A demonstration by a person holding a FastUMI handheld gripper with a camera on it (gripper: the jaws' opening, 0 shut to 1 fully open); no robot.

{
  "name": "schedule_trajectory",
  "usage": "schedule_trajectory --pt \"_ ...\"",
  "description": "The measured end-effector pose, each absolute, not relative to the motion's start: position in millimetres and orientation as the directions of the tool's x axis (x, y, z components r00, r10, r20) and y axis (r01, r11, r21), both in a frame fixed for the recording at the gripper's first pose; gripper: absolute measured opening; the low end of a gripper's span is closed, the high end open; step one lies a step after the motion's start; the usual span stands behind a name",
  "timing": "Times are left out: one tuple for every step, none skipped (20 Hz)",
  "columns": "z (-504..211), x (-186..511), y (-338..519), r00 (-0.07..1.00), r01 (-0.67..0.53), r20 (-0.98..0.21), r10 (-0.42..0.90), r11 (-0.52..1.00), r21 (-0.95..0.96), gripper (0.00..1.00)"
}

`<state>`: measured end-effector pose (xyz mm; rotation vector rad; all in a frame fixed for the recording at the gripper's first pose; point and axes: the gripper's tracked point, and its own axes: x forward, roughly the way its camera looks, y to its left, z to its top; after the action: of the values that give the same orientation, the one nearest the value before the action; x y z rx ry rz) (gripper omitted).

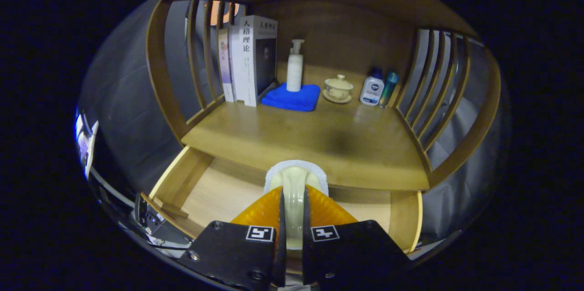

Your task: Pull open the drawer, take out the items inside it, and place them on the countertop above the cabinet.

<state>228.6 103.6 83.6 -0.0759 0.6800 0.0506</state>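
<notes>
Well, the gripper was clamped on a pale, glossy object with a white, spongy-looking rim, both fingers pressing its sides, and it hung over the pulled-out drawer, whose bare light-wood bottom showed on either side of the fingers. What the object was exactly I could not tell (cream plastic or glazed ware, rounded at the top). Just beyond it lay the countertop, a smooth honey-coloured wooden board with curved slatted rails at both sides and a solid wooden back. At the rear left stood a few books, upright and pressed together, the nearest white spine bearing Chinese characters reading 人格理论. Beside them a folded blue cloth, soft and thick, lay flat with a slim white pump bottle standing on its back part. To the right sat a small cream lidded cup on its saucer, then a white bottle with a dark blue cap and a blue label too small to read, and a teal bottle touching it. The gripper pointed level, straight toward the shelf.
</notes>
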Motion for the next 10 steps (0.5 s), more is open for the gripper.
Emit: schedule_trajectory --pt "88 239 102 0.779 -0.059 -0.627 0.016 0.997 -0.048 0.17" --pt "90 248 100 0.779 -0.054 -0.627 0.016 0.998 -0.042 0.17" --pt "91 260 98 0.776 -0.042 -0.631 0.008 0.998 -0.039 0.17" --pt "92 271 98 0.771 -0.039 -0.637 0.009 0.999 -0.033 0.17" --pt "91 280 98 0.764 -0.033 -0.645 0.010 0.999 -0.023 0.17" --pt "90 289 99 0.761 -0.029 -0.649 0.015 1.000 -0.010 0.17" --pt "89 302 101 0.760 -0.028 -0.650 0.024 1.000 0.003 0.17" --pt "86 310 100 0.760 -0.027 -0.650 0.026 1.000 0.008 0.17" --pt "89 317 98 0.757 -0.020 -0.653 0.020 1.000 0.007 0.17" --pt "81 324 99 0.755 -0.015 -0.656 0.016 1.000 0.008 0.17"
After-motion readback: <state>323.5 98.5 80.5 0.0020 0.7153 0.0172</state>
